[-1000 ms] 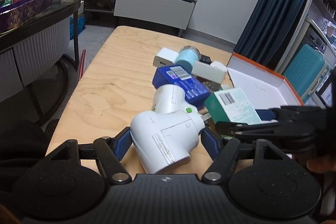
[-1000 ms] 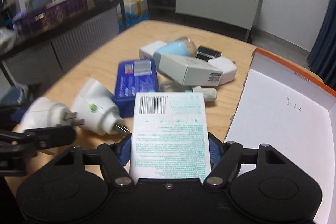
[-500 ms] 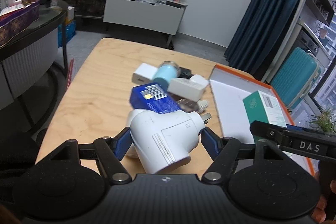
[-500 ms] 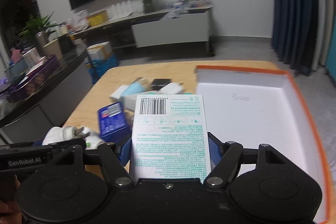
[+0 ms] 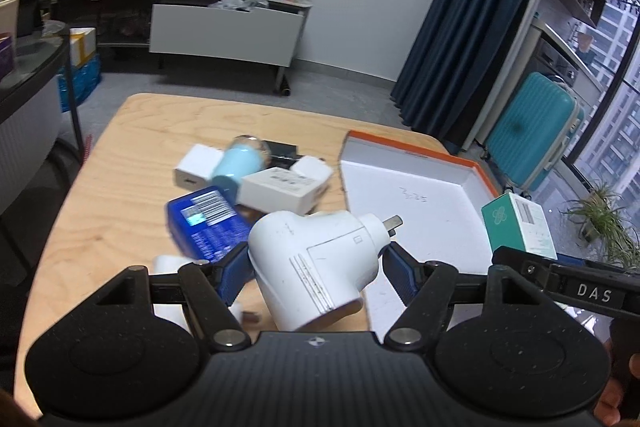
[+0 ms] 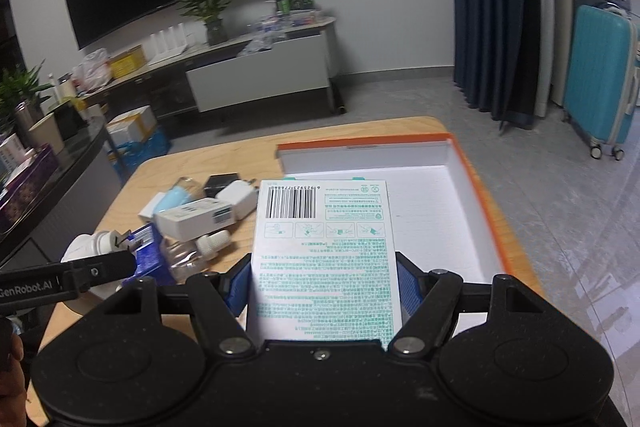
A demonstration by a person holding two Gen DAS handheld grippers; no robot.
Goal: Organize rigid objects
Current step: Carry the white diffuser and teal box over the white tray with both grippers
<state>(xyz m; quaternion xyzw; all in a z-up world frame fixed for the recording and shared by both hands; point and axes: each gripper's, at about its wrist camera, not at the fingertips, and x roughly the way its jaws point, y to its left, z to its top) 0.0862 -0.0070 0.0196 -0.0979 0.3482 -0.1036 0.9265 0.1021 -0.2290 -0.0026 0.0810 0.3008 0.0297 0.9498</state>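
Our left tool [image 5: 316,261] pinches the white plug [image 5: 316,259] above the worktop [image 5: 120,195]; our right tool [image 6: 324,281] pinches the green box [image 6: 324,259] over the open tray [image 6: 460,187].

The green box [image 6: 324,259] hides the tray's [image 6: 460,179] near floor; its small print is unreadable

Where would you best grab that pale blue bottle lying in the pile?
Probably across the pale blue bottle's round body near its middle, coming from above. It lies on its side, wedged between the white charger and the white box, so its ends and flanks look crowded; only the top is free.
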